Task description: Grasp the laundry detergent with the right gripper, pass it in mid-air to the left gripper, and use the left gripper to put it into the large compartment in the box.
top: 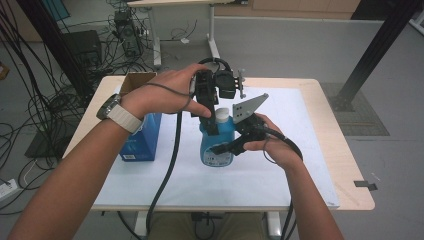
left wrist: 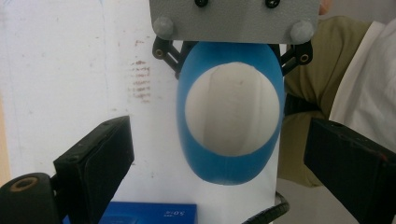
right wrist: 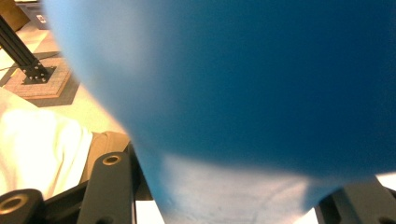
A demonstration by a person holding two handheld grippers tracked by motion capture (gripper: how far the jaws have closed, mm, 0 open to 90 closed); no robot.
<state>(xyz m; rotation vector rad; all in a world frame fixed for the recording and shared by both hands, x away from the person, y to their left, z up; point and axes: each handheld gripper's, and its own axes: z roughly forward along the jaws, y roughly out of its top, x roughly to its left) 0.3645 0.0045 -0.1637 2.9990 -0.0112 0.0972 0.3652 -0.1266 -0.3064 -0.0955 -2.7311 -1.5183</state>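
Observation:
A blue bottle [top: 218,146] with a white cap [top: 223,114] stands upright on the white mat [top: 280,175]. My right gripper [top: 218,150] comes in from the right and is shut on the bottle's body; in the right gripper view the blue bottle [right wrist: 243,84] sits blurred between the jaws of the right gripper [right wrist: 233,192]. My left gripper [top: 215,125] points straight down over the cap. In the left gripper view the left gripper [left wrist: 222,136] is open, its jaws wide apart on either side of the white cap [left wrist: 232,109] and blue shoulders [left wrist: 229,169].
A blue carton [top: 142,140] with a brown flap [top: 137,80] stands left of the bottle, and its corner [left wrist: 149,213] shows below the left jaws. The right gripper's grey plate [left wrist: 233,21] is above the cap. The wooden table edge [top: 350,170] frames the mat; cables lie on the floor.

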